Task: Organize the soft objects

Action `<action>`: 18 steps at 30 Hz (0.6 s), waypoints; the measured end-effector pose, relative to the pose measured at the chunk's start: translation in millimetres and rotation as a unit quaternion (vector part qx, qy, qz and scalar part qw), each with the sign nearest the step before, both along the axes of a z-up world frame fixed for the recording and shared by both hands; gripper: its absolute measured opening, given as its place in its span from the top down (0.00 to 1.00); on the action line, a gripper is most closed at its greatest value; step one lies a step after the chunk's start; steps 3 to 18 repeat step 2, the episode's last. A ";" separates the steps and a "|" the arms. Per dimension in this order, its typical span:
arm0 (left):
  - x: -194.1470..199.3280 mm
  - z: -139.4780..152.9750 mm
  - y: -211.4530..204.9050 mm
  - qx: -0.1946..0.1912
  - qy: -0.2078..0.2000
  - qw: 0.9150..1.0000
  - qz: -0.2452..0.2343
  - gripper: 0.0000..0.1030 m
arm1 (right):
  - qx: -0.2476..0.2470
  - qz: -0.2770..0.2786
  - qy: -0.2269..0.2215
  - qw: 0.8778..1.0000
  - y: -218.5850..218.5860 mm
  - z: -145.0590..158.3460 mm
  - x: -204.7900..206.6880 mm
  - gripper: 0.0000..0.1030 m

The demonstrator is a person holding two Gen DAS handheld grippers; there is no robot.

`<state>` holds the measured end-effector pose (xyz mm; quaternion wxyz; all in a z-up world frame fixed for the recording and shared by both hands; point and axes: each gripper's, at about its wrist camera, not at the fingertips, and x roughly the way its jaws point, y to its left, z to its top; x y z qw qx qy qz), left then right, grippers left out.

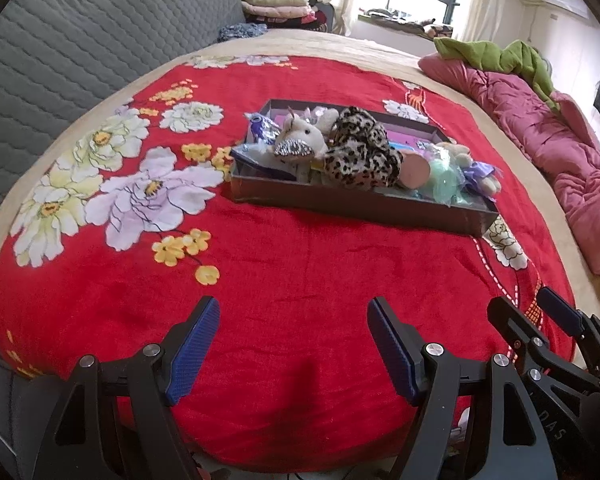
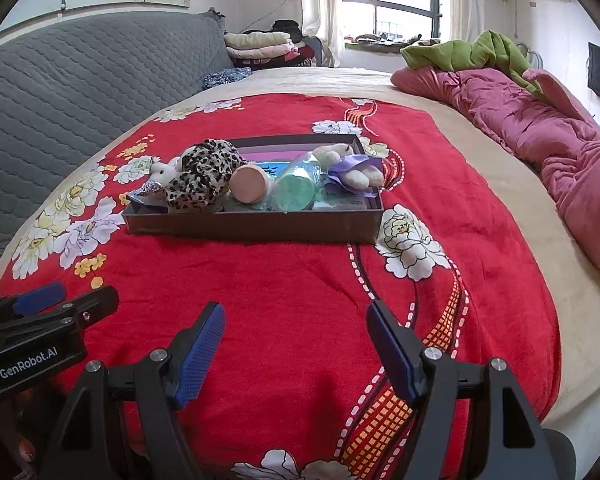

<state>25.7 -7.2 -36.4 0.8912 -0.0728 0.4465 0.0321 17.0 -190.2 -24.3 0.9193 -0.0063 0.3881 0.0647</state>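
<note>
Looking along both tongs, we find the tray point(image 2: 252, 226) of soft things lying ahead and beyond, well apart from the tips, on the red flowered blanket point(image 2: 292, 300) of the bed. Its long side runs across our view. From the right tongs point(image 2: 294, 350) it sits slightly left of centre; from the left tongs point(image 1: 294, 346) it sits slightly right, so neither hand looks clearly nearer.

Both tongs stand wide with nothing between the blue ribbed pads.

Tray: shallow, dark, stiff-walled, rectangular. Inside, crowded and touching:
- leopard-print fabric point(image 2: 204, 178), bunched, fuzzy
- small white plush toy point(image 2: 162, 170) at the left end
- pink round-ended piece point(image 2: 250, 184)
- pale green roll point(image 2: 296, 192), in clear crinkly wrap
- cream plush toy point(image 2: 354, 170) with purple cloth at the right end

We judge everything already gathered; no loose piece shows on the blanket.
</note>
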 end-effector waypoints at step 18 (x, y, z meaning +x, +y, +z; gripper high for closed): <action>3.0 -5.1 2.3 -0.008 0.007 1.000 0.000 0.25 | 0.002 -0.001 0.003 1.000 -0.9 -3.0 2.3 0.30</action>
